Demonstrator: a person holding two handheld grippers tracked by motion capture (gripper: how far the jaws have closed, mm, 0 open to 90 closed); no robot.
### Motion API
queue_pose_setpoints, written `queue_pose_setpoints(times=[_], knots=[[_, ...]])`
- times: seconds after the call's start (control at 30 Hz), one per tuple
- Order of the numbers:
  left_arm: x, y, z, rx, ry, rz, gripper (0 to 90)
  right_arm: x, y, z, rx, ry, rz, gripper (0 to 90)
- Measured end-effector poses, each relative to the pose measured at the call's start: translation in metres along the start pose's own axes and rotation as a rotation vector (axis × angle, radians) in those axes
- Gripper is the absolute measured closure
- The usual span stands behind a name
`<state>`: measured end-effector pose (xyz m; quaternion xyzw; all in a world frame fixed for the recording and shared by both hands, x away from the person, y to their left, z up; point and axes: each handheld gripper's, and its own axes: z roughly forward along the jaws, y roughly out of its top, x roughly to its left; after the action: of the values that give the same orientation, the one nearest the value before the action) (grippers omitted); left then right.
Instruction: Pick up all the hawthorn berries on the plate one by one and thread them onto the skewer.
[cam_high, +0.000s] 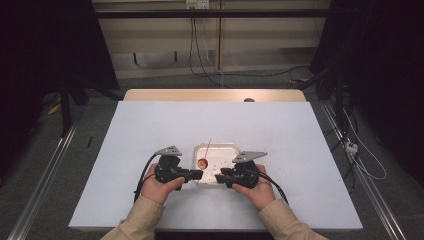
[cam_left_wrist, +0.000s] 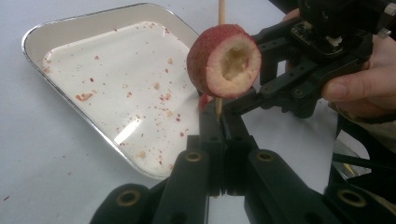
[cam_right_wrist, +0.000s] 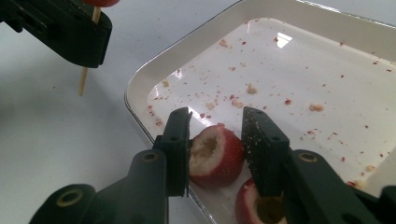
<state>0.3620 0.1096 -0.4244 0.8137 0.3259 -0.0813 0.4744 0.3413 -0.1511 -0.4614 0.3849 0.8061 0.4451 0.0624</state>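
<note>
My left gripper (cam_left_wrist: 218, 114) is shut on a thin wooden skewer (cam_left_wrist: 221, 11) that stands up through a red, cored fruit (cam_left_wrist: 224, 60), held above the near edge of a white tray (cam_left_wrist: 70, 28). In the high view this gripper (cam_high: 199, 175) sits at the tray's (cam_high: 220, 148) front left, with the speared fruit (cam_high: 202, 162) just over it. My right gripper (cam_right_wrist: 217, 116) is shut on a second cored red fruit piece (cam_right_wrist: 215, 156) over the tray's rim (cam_right_wrist: 140, 79). A third red piece (cam_right_wrist: 245, 205) lies lower, partly hidden by the right jaw.
Red and pale crumbs are scattered over the tray floor (cam_right_wrist: 299, 70). The tray sits near the front middle of a white table (cam_high: 150, 130). The two grippers face each other closely; the right gripper (cam_high: 220, 177) is at the tray's front right.
</note>
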Motion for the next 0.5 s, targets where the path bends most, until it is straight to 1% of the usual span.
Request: queue_pose_setpoints(times=[0.1, 0.17, 0.23, 0.3, 0.33, 0.37, 0.4, 0.43, 0.5], knots=[[0.000, 0.000, 0.000, 0.000, 0.001, -0.001, 89.3, 0.000, 0.001, 0.000, 0.004, -0.001, 0.001, 63.9], [0.001, 0.000, 0.000, -0.001, 0.002, -0.001, 89.2, -0.001, 0.001, 0.000, -0.006, -0.012, 0.019, 63.9], [0.001, 0.000, -0.001, 0.000, -0.003, -0.001, 89.3, -0.005, 0.001, 0.001, -0.033, -0.026, 0.053, 64.0], [0.001, 0.000, -0.001, -0.005, -0.001, -0.005, 89.2, -0.011, 0.003, 0.001, -0.077, -0.036, 0.122, 64.0], [0.001, 0.000, -0.001, -0.004, -0.001, -0.004, 89.2, -0.014, 0.005, 0.002, -0.087, -0.037, 0.144, 64.0], [0.002, 0.000, -0.001, -0.001, 0.000, -0.003, 89.2, -0.016, 0.006, 0.003, -0.083, -0.039, 0.154, 64.0], [0.002, 0.000, -0.001, 0.000, -0.001, -0.003, 89.2, -0.017, 0.007, 0.005, -0.083, -0.041, 0.154, 64.0], [0.002, 0.000, -0.001, 0.000, -0.001, -0.003, 89.2, -0.017, 0.007, 0.007, -0.085, -0.037, 0.163, 64.0], [0.002, 0.000, -0.001, -0.001, -0.001, -0.005, 89.2, -0.016, 0.009, 0.010, -0.071, -0.035, 0.148, 63.9]])
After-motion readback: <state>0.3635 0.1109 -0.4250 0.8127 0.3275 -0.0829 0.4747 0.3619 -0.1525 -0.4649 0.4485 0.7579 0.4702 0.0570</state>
